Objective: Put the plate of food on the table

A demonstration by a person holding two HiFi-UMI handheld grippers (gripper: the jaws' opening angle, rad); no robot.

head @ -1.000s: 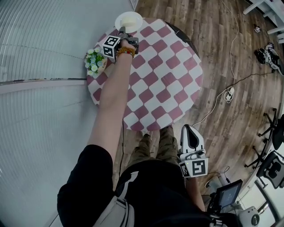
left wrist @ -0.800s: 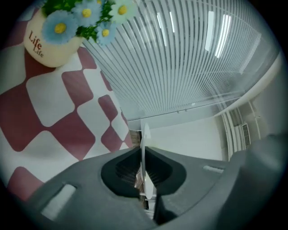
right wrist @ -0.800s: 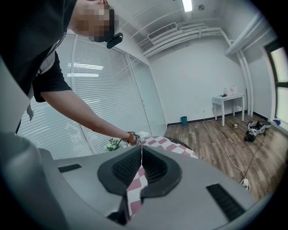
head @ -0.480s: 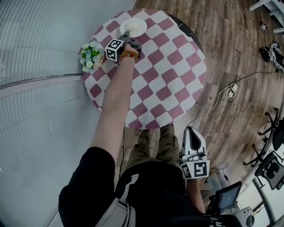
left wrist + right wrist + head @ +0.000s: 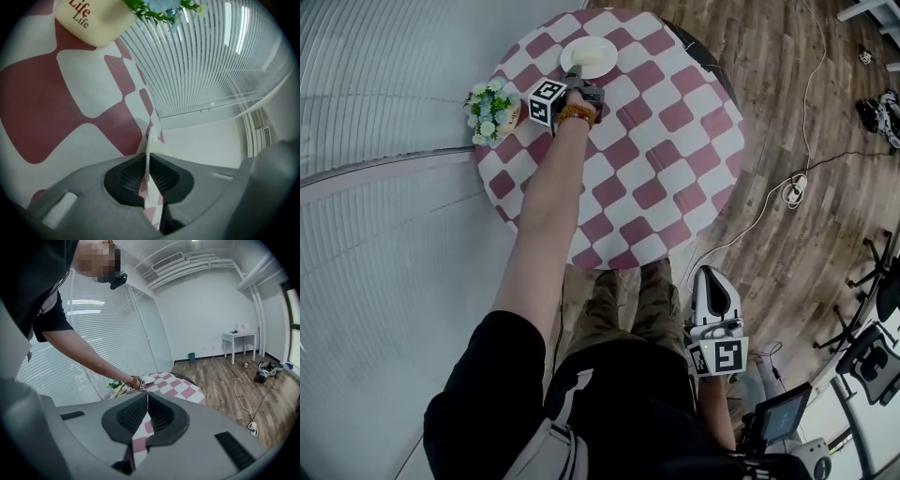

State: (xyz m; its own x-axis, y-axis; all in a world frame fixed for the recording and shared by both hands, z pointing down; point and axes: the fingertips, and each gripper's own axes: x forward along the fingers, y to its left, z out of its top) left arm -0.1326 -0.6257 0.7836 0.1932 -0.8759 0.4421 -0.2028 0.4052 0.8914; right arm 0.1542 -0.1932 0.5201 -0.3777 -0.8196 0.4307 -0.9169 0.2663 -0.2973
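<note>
A white plate (image 5: pixel 589 56) with pale food on it is over the far part of the round red-and-white checked table (image 5: pixel 656 150). My left gripper (image 5: pixel 574 73) reaches to it at arm's length and is shut on its near rim. In the left gripper view the plate (image 5: pixel 151 140) shows edge-on, pinched between the dark pads, with the left gripper (image 5: pixel 149 180) close above the cloth. Whether the plate rests on the cloth I cannot tell. My right gripper (image 5: pixel 710 274) hangs low beside the person's leg, away from the table, and the right gripper (image 5: pixel 146 416) is shut with nothing in it.
A cream pot of flowers (image 5: pixel 490 110) stands at the table's left edge, close beside the left gripper, and the pot (image 5: pixel 96 21) shows lettering. White blinds (image 5: pixel 384 84) run along the left. Cables and a plug block (image 5: pixel 787 195) lie on the wooden floor at right.
The left gripper has carried the plate from over the table's far edge inward, so it now lies wholly over the checked cloth. The right gripper has stayed by the leg.
</note>
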